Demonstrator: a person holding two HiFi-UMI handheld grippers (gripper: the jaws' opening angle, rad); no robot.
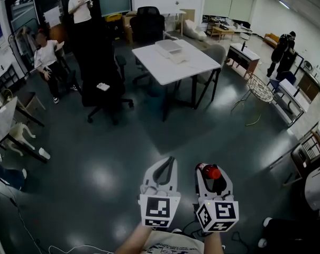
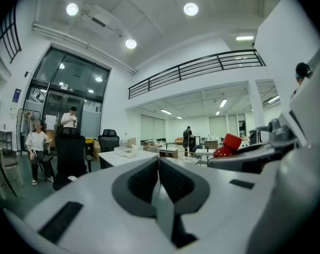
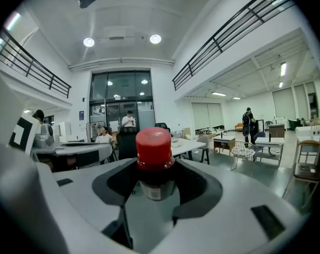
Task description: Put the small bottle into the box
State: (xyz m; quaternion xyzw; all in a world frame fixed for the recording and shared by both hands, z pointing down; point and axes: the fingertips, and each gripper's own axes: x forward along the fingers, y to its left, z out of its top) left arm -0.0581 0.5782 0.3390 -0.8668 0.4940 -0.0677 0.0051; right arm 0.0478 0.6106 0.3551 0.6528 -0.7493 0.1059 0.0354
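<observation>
Bottle and box were well apart: the small bottle (image 3: pixel 154 160) sat clamped between the jaws of the right gripper (image 1: pixel 212 176), its long axis along them and its red cap pointing toward the white table (image 1: pixel 187 67) far ahead across the floor. What looked like the box (image 1: pixel 168 47) lay on that table's far part. The left gripper (image 2: pixel 158 167), no nearer the table, had its jaws together on nothing.
</observation>
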